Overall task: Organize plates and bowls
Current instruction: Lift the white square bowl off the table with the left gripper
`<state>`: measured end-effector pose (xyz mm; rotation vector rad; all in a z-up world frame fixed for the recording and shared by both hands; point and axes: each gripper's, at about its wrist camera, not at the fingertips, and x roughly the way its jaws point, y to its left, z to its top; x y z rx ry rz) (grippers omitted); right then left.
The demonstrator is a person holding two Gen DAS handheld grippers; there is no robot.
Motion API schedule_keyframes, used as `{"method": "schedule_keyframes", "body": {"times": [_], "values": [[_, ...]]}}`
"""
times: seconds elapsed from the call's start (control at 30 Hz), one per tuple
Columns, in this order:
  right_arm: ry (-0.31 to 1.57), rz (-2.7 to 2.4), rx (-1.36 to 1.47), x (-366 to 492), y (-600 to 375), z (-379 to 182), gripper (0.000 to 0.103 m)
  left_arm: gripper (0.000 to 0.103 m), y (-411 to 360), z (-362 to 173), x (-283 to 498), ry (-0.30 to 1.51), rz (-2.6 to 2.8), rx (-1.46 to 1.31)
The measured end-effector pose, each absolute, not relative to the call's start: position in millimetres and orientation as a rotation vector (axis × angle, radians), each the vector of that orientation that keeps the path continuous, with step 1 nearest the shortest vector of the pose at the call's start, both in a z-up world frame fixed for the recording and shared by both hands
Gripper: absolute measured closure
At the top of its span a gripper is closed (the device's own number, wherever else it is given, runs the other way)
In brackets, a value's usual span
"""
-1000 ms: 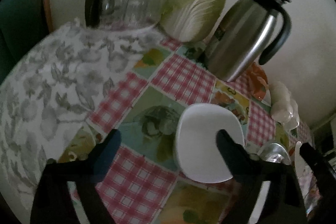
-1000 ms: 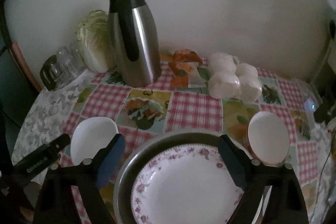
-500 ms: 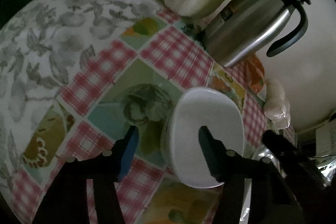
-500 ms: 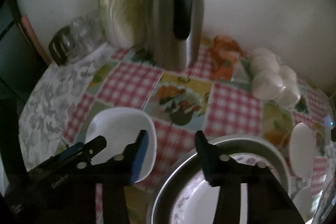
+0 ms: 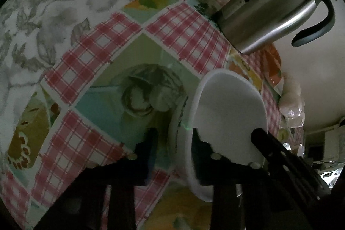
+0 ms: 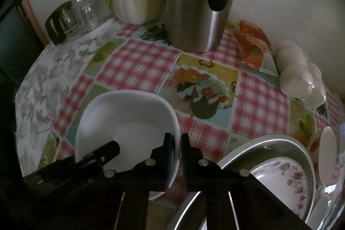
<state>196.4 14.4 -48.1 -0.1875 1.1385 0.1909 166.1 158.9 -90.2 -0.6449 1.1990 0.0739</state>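
Both grippers have narrowed from wide open. Left wrist view: left gripper (image 5: 172, 139) is closing across the white bowl's (image 5: 228, 118) near rim. Right wrist view: right gripper (image 6: 177, 141) pinches its other rim (jaws nearly together); only here the floral plate (image 6: 286, 180) shows, close beside; worktop (image 6: 140, 61) beyond lies open.

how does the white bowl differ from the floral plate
The white bowl is plain and deep with rounded-square sides; the floral plate is shallow, round and pink-flowered at its rim. The bowl sits on the tablecloth, gripped at its rim; the plate lies untouched inside a metal basin. Both look empty.
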Motion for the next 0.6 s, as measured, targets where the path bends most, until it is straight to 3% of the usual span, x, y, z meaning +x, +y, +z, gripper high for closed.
{"method": "schedule_keyframes", "body": {"times": [0.07, 0.37, 0.6], "values": [[1.135, 0.191, -0.182, 196.8, 14.3, -48.6, 0.094, 0.082, 159.7, -91.7, 165.6, 1.192, 0.052, -0.672], [1.136, 0.203, -0.135, 192.2, 11.8, -41.2, 0.094, 0.083, 158.3, -84.3, 166.1, 1.196, 0.048, -0.630], [1.093, 0.234, -0.062, 182.6, 6.3, -10.1, 0.094, 0.083, 162.3, -45.4, 156.5, 1.134, 0.035, -0.588]]}}
